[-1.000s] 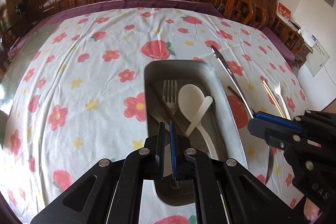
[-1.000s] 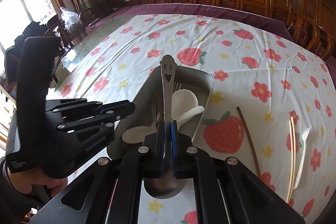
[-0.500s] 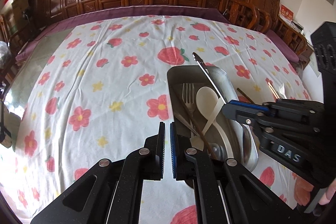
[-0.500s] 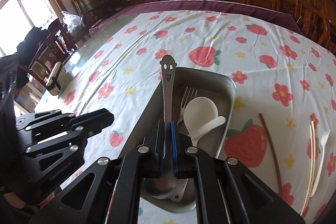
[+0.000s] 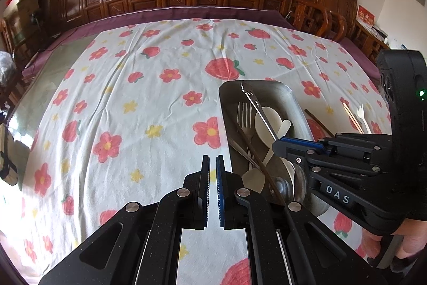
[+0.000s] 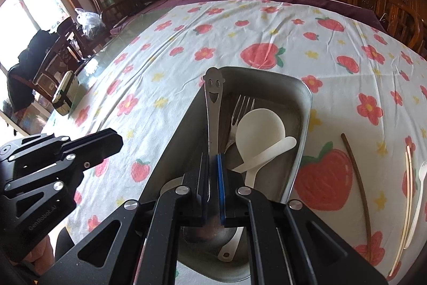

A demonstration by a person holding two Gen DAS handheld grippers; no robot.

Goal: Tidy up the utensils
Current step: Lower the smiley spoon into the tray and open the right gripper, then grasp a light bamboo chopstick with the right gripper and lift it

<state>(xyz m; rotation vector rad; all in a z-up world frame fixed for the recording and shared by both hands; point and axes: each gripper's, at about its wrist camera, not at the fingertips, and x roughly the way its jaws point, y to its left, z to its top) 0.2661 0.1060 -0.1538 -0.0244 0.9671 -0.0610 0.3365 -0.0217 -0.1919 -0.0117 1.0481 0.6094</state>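
Over the tray: your right gripper (image 6: 212, 159) is clenched on the metal spoon (image 6: 212, 100), handle with the smiley face pointing away, bowl tucked under the jaws, hanging above the metal tray (image 6: 305, 108).
Step in hand: my read, you're lowering the spoon into the tray to drop it.
How to do it well: keep the spoon lined up with the tray's long axis, lower until the bowl is near the tray floor, then let go; don't release high or it clatters off the pile.
Landing spot: aim for the left side of the tray; the right half is taken.
In the tray already: metal fork (image 6: 241, 106), 2 white plastic spoons (image 6: 260, 124) crossed, 1 dark chopstick (image 5: 254, 151) lying diagonally in the left wrist view.
In the way: the white spoons sit just beside your drop line; the spoon handle passes over the fork tines, so expect overlap.
Left gripper (image 5: 212, 172): closed, empty, hovering over the tablecloth (image 5: 133, 98) just left of the tray; keep it clear of the rim.
Waiting on the cloth: right of the tray, 1 brown chopstick (image 6: 356, 175), a pale chopstick pair (image 6: 407, 191), a white plastic fork (image 6: 421, 178), all well apart from the tray.
Other: carved wooden chairs behind the table, not a concern.
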